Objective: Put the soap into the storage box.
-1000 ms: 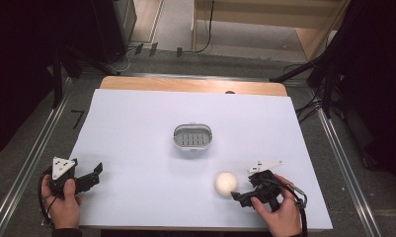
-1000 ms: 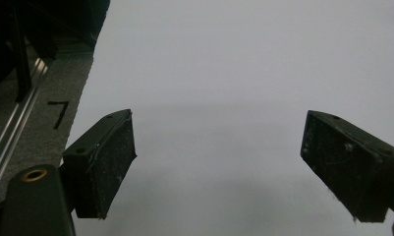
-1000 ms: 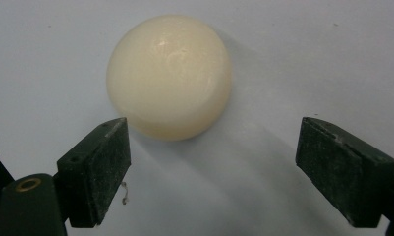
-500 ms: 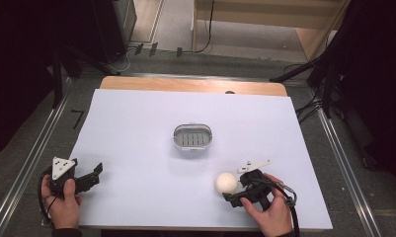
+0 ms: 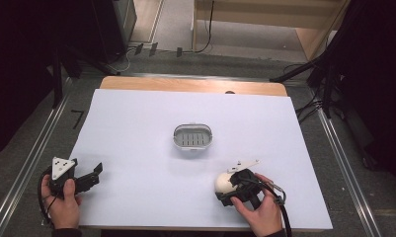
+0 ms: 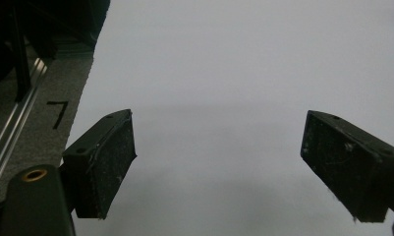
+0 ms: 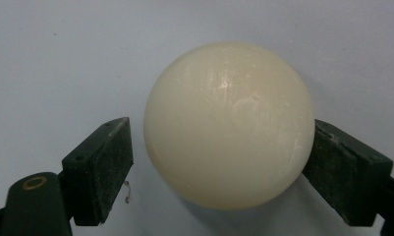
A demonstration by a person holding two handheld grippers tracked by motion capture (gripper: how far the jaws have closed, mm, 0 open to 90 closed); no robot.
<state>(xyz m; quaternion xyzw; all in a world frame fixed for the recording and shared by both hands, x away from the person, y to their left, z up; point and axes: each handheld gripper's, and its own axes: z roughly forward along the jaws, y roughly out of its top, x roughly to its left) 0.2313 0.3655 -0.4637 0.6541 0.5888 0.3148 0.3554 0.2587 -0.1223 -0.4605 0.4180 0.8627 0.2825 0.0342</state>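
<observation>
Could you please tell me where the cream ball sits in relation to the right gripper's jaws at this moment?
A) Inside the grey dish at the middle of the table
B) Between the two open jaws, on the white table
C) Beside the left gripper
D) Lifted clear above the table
B: in the right gripper view the cream ball lies between the spread jaws of the right gripper, a gap showing at the left jaw.

Right gripper (image 5: 229,190): moved left across the table to the ball (image 5: 223,182).
Jaws: now straddle the ball, right jaw touching, small gap at left.
</observation>
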